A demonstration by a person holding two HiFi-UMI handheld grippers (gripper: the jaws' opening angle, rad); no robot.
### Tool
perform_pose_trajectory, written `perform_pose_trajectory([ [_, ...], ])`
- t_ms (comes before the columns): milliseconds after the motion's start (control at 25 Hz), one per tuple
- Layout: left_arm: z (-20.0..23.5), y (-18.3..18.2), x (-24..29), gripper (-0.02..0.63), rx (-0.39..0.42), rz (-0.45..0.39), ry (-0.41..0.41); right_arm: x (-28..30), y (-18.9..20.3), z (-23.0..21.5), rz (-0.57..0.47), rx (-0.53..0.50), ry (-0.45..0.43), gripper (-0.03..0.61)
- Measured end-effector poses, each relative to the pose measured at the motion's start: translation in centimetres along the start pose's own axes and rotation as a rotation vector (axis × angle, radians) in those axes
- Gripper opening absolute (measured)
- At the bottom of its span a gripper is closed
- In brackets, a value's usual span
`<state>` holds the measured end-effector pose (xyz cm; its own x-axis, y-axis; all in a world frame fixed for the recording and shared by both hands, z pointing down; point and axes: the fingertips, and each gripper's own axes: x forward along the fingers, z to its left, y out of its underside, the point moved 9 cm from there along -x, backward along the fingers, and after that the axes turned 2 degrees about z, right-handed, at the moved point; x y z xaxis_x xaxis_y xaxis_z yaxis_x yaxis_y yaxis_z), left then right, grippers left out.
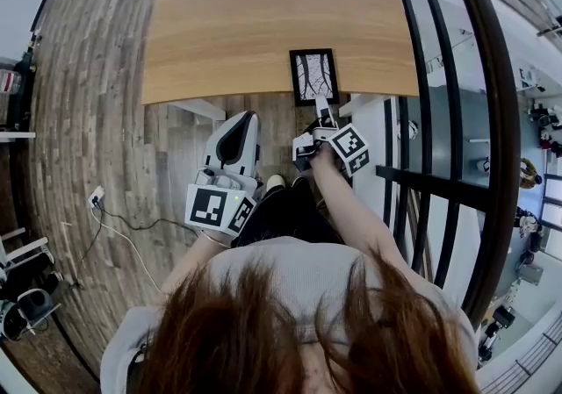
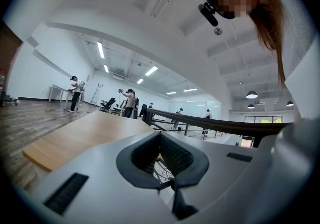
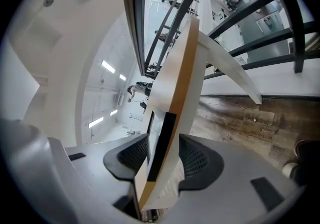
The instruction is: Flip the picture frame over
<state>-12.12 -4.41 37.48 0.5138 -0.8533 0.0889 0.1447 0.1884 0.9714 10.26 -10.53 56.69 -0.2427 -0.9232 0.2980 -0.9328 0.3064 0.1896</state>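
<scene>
A black picture frame [image 1: 313, 76] with a line drawing lies face up at the near edge of the wooden table [image 1: 263, 15]. My right gripper [image 1: 323, 108] reaches its near end. In the right gripper view the frame's black edge [image 3: 161, 135] and the table edge [image 3: 185, 73] stand between the jaws of the right gripper [image 3: 164, 150], which is open and straddles both, one above and one below. My left gripper [image 1: 246, 118] hangs below the table edge to the left of the frame, shut and with nothing in it [image 2: 160, 135].
A black railing [image 1: 421, 182] runs close along the right side. A white table leg [image 1: 200, 108] stands under the near edge. A socket with a cable [image 1: 97, 197] lies on the wood floor at left. People [image 2: 76, 92] work far across the room.
</scene>
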Motion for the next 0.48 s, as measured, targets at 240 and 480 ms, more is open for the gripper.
perform_pose_trajectory([
  [240, 0.0, 0.1, -0.1, 0.006, 0.003, 0.007, 0.001, -0.8, 0.5, -0.7, 0.007, 0.026, -0.007, 0.187],
  [480, -0.4, 0.3, -0.4, 0.006, 0.0, 0.013, 0.013, -4.7, 0.6, -0.1, 0.037, 0.02, 0.042, 0.187],
])
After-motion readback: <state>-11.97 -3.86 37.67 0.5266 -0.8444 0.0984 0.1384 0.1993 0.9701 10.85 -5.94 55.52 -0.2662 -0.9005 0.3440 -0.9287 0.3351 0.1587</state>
